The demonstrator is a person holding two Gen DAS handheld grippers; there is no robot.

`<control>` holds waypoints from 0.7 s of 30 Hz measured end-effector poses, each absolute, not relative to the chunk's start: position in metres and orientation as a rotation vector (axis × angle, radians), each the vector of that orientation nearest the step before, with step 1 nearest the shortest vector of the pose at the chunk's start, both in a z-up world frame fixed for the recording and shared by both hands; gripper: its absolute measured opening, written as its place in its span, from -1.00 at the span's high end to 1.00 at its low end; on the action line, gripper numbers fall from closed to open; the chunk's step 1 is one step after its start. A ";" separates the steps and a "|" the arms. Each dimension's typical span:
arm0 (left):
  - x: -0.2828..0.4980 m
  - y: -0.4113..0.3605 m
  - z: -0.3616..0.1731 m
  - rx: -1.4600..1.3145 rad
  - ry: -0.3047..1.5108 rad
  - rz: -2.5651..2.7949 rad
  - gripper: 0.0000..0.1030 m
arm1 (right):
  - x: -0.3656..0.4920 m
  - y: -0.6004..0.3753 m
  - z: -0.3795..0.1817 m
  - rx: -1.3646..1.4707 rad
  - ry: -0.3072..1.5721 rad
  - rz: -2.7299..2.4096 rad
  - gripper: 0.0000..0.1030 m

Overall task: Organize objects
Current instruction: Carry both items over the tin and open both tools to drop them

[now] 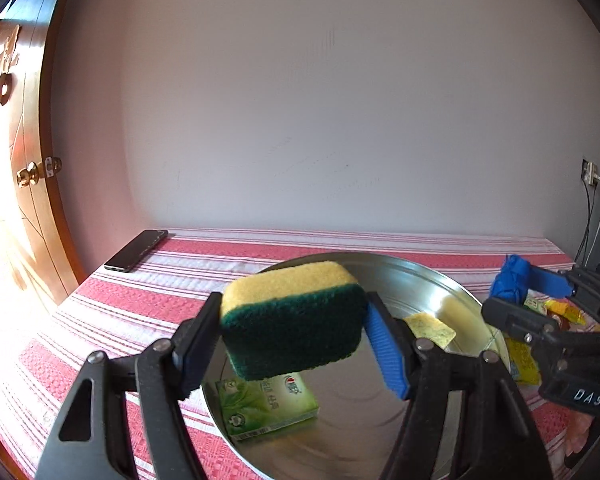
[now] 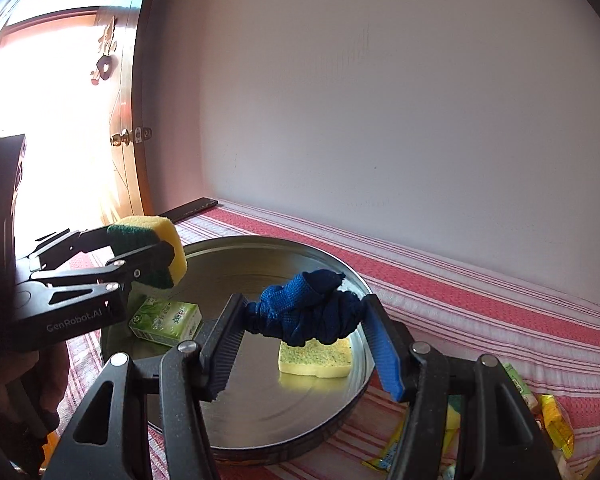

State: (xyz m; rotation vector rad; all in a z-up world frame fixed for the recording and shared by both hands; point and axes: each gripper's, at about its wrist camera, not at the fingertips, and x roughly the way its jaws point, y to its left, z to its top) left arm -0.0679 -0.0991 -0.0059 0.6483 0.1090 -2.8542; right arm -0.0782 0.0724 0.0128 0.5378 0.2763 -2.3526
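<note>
Left tool [image 1: 294, 330] gripped a yellow-and-green sponge [image 1: 290, 320]; right tool [image 2: 300, 336] pinched a crumpled blue cloth [image 2: 306, 308].
Both loads hung just above the round metal tray [image 2: 342, 276], sponge over its door-side rim, long axis crosswise between the fingers; the tray sat on a red-striped table [image 2: 480, 304] against a plain wall.

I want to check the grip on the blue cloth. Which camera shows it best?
The right wrist view: the blue cloth fills the centre, bunched and pinched between the right gripper pads above the metal tray. The left wrist view shows it only small, at the right edge.
</note>
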 end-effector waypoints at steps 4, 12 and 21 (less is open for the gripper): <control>-0.083 -0.111 -0.013 0.706 0.108 -2.826 -0.35 | -0.090 0.059 -0.004 0.605 0.300 -2.326 -0.18; -0.094 -0.116 -0.026 0.785 0.135 -2.799 -0.36 | -0.108 0.050 -0.026 0.669 0.325 -2.280 -0.18; -0.095 -0.120 -0.026 0.789 0.117 -2.776 -0.38 | -0.106 0.041 -0.028 0.672 0.318 -2.270 -0.18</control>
